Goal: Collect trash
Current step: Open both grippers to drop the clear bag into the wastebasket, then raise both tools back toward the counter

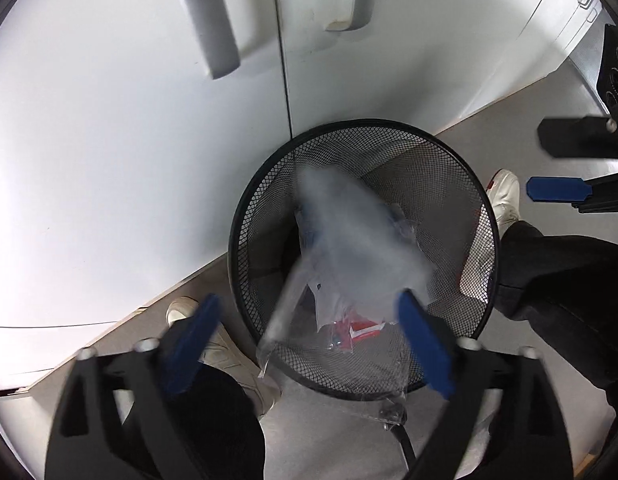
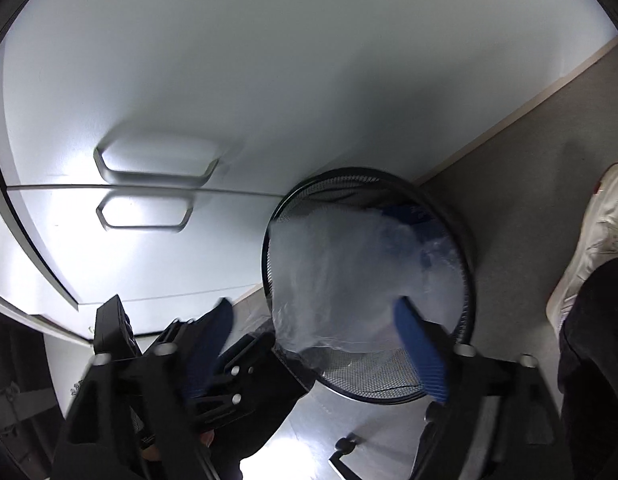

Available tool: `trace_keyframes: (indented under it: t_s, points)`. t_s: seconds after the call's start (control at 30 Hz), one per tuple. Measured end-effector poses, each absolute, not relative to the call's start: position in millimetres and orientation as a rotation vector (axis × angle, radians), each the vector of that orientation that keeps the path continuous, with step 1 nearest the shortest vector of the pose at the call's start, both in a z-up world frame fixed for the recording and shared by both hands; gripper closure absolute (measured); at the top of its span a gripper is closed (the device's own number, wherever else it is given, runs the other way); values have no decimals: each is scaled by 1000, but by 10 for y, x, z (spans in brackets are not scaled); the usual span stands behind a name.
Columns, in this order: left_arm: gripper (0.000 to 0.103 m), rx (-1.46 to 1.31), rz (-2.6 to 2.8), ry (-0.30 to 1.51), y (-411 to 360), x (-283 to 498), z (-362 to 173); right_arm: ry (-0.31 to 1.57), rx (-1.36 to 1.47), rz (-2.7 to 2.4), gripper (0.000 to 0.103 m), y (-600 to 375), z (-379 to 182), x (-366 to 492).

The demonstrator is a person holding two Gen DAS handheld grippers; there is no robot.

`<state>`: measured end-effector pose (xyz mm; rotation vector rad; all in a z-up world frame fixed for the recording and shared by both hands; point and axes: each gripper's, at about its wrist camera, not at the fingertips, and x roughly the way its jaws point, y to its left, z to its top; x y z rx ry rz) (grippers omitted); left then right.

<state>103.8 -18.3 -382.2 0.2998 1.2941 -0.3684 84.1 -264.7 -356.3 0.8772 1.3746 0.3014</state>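
A black mesh wastebasket (image 1: 245, 216) stands on the grey floor against white cabinet doors. A clear plastic bag (image 1: 349, 232), blurred, hangs in its mouth, with a corner trailing over the near rim. Red packaging (image 1: 361, 330) lies at the bottom. My left gripper (image 1: 309, 344) is open just above the near rim, its blue pads on either side of the bag and not pressing on it. In the right wrist view the bag (image 2: 341, 272) fills the basket (image 2: 471, 280). My right gripper (image 2: 317, 344) is open over the near rim. It also shows at the right as the right gripper (image 1: 537, 162).
White cabinet doors with long grey handles (image 1: 217, 20) rise right behind the basket. A person's white shoes (image 1: 505, 200) and dark trouser legs (image 1: 569, 280) stand on both sides of it. A black cable or leg (image 1: 405, 448) lies on the floor in front.
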Motion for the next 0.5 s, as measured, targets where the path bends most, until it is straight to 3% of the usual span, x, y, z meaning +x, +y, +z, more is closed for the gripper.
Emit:
trace_keyframes:
  t_s: [0.13, 0.5]
  points:
    - [4, 306, -371, 1276, -117, 969, -3694, 1353, 850, 253, 3, -2699, -3386, 767]
    - [4, 247, -332, 1086, 8, 670, -2829, 1223, 466, 129, 3, -2475, -2303, 497]
